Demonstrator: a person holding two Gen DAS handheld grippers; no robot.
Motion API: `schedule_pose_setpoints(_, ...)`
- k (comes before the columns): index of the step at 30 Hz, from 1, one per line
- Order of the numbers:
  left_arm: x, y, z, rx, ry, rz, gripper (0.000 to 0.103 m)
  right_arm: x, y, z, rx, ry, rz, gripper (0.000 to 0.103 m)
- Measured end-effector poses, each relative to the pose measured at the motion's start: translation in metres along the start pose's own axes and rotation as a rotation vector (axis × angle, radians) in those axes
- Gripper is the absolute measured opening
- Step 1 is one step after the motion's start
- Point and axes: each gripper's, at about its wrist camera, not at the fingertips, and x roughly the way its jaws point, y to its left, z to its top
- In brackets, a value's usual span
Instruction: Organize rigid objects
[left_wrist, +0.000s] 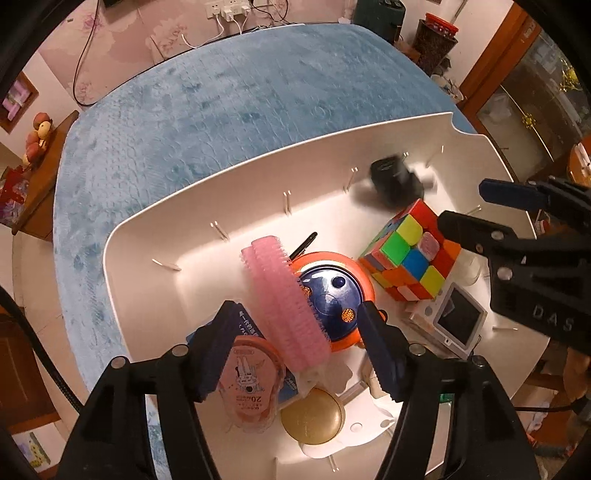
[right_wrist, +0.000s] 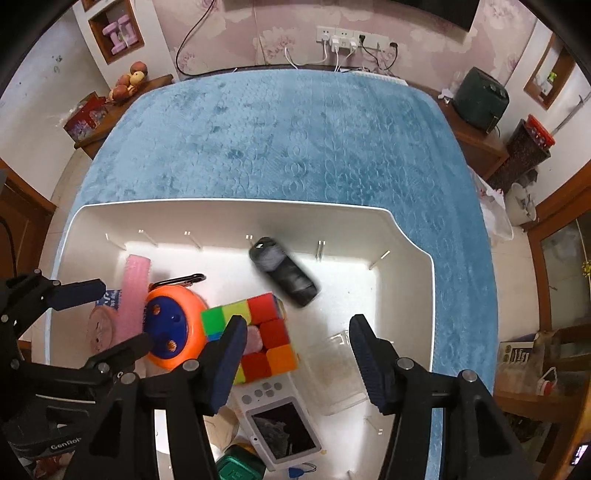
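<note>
White plastic forms the bin (right_wrist: 413, 266) that sits on a blue blanket (right_wrist: 295, 140). Inside it, a colourful puzzle cube (right_wrist: 266, 332) is seen near the middle. Beside the cube, an orange and blue toy (right_wrist: 173, 332) and a pink brush (left_wrist: 284, 302) are found. Beyond the cube, a black cylinder (right_wrist: 282, 271) is blurred; it cannot be told whether it rests on the floor of the bin. A small camera (right_wrist: 284, 432) lies in front of the cube. Only the left wrist view shows a gold disc (left_wrist: 312, 417) and a pink tape case (left_wrist: 251, 384). Only the right wrist view shows a clear box (right_wrist: 336, 373). The left gripper (left_wrist: 295, 350) is held part open over the brush, gripping nothing. The right gripper (right_wrist: 297, 363) is likewise part open and empty.
</note>
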Motion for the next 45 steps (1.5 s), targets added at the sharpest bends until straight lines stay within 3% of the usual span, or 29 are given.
schedule_pose_setpoints(13, -0.04, 0.008, -0.013, -0.036, -0.095, 0.044, 0.07, -0.033, 0.012, -0.021, 0.04, -0.054, 0.014, 0.059)
schedule_pose_setpoints(31, -0.107, 0.034, -0.051, -0.148, -0.234, 0.103, 0.07, -0.117, 0.037, -0.062, 0.14, -0.196, 0.028, 0.059)
schedule_pose_setpoints(35, -0.126, 0.035, -0.057, -0.172, -0.266, 0.114, 0.07, -0.139, 0.041, -0.068, 0.148, -0.235, 0.036, 0.066)
schedule_pose_setpoints(45, -0.166, 0.031, -0.073, -0.238, -0.35, 0.16, 0.07, -0.183, 0.042, -0.075, 0.164, -0.3, 0.042, 0.069)
